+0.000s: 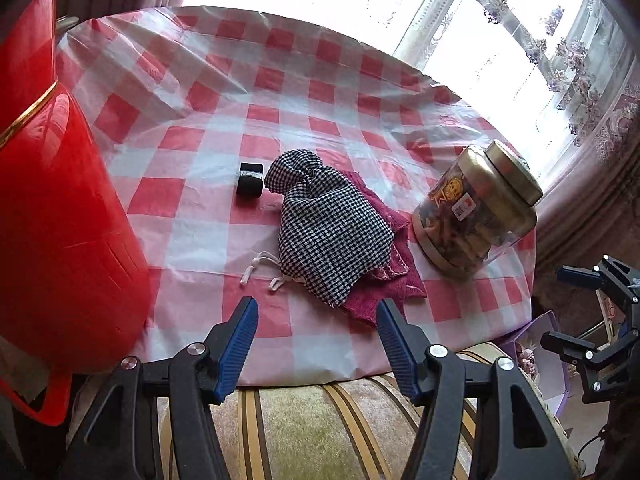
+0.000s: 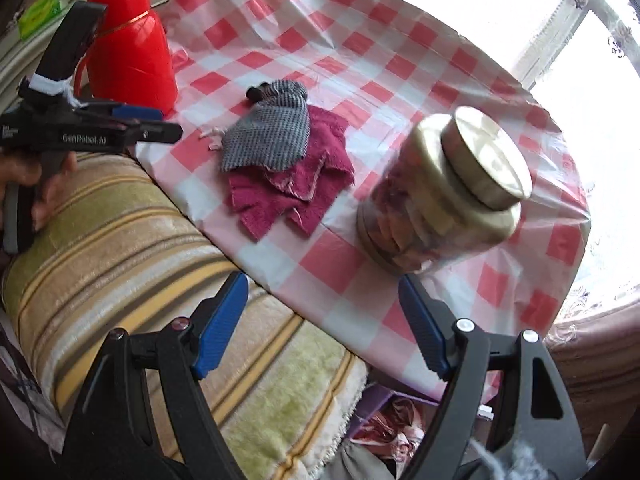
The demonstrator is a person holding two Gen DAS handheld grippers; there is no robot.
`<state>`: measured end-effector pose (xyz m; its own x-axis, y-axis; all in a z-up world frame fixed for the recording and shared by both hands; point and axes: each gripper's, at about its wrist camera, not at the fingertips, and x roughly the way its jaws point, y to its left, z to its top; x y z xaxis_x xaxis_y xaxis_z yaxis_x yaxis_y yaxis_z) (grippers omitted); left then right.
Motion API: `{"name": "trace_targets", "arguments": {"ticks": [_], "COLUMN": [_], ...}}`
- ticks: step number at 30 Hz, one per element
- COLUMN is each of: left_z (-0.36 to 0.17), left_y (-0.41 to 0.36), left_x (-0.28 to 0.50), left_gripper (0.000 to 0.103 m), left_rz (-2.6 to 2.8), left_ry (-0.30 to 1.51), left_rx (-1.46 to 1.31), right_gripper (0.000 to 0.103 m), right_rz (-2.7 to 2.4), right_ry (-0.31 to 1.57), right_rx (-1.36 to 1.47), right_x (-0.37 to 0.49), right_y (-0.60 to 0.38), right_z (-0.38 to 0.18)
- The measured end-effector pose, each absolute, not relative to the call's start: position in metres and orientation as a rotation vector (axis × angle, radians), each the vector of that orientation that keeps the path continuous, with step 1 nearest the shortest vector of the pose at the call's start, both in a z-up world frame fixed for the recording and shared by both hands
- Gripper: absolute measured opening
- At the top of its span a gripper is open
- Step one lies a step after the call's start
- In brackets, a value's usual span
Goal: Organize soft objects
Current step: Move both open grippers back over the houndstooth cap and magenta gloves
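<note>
The soft things sit in one pile near the middle of the table. A black-and-white checked cloth (image 1: 332, 232) lies on top of a dark pink knitted cloth (image 2: 292, 184). A thin white cord (image 1: 260, 270) pokes out at about 8 o'clock from the pile. A small black roll (image 1: 250, 178) sits just beside it at about 10 o'clock.

The left gripper (image 1: 316, 316) is wide open and holds nothing. It hangs over the near edge of the table, pointing at the pile. The right gripper (image 2: 324, 300) is wide open and empty too, down by the striped cushion (image 2: 120, 232).

What could go wrong? The snack jar (image 1: 476, 208) stands close to the pile at about 3 o'clock. A pull on the pink cloth, or a bump from the right gripper, could tip it. The big red thermos (image 2: 128, 44) stands at about 9 o'clock, close to the left gripper, and could get knocked. The plastic checked tablecloth (image 1: 200, 128) is thin and wrinkly, so the fingers could pinch it along with the cloth. A grab at the top cloth may also drag the pink one.

The side of the left gripper reads "GenRobot.AI". The jar label has gold marks and a small square code, too tiny to read.
</note>
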<state>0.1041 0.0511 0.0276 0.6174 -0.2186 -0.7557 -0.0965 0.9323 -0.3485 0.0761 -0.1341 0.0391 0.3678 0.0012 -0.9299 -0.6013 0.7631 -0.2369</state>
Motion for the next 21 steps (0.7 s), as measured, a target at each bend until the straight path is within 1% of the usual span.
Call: {"name": "trace_targets", "arguments": {"ticks": [4, 7, 9, 12, 14, 16, 18, 19, 20, 21], "left_z": [0.027, 0.029, 0.033, 0.043, 0.052, 0.065, 0.075, 0.077, 0.079, 0.081], "left_y": [0.051, 0.05, 0.049, 0.05, 0.053, 0.048, 0.041, 0.037, 0.034, 0.03], "left_x": [0.102, 0.102, 0.105, 0.115, 0.118, 0.116, 0.112, 0.109, 0.106, 0.103], "left_gripper": [0.062, 0.062, 0.062, 0.062, 0.062, 0.062, 0.062, 0.062, 0.062, 0.062], "left_rz": [-0.09, -0.09, -0.084, -0.046, -0.046, -0.056, -0.081, -0.089, -0.095, -0.102], "left_ry": [0.896, 0.891, 0.885, 0.876, 0.861, 0.832, 0.809, 0.805, 0.805, 0.803], "left_rx": [-0.399, -0.404, -0.388, -0.347, -0.365, -0.349, -0.337, -0.333, -0.33, -0.327], "right_gripper": [0.08, 0.08, 0.08, 0.08, 0.08, 0.081, 0.086, 0.086, 0.086, 0.086], "right_rz": [0.349, 0.378, 0.376, 0.336, 0.391, 0.542, 0.699, 0.764, 0.805, 0.818], "right_ry": [1.184, 1.173, 1.142, 1.087, 1.026, 0.967, 0.936, 0.912, 0.903, 0.921], "right_rx": [-0.521, -0.249, -0.157, -0.19, -0.144, 0.002, 0.252, 0.362, 0.427, 0.427], "right_x": [0.077, 0.07, 0.064, 0.055, 0.048, 0.038, 0.031, 0.024, 0.014, 0.005], "right_y": [-0.169, -0.206, -0.22, -0.217, -0.213, -0.214, -0.227, -0.234, -0.238, -0.236], "right_z": [0.045, 0.066, 0.078, 0.1, 0.126, 0.15, 0.163, 0.168, 0.172, 0.174]}}
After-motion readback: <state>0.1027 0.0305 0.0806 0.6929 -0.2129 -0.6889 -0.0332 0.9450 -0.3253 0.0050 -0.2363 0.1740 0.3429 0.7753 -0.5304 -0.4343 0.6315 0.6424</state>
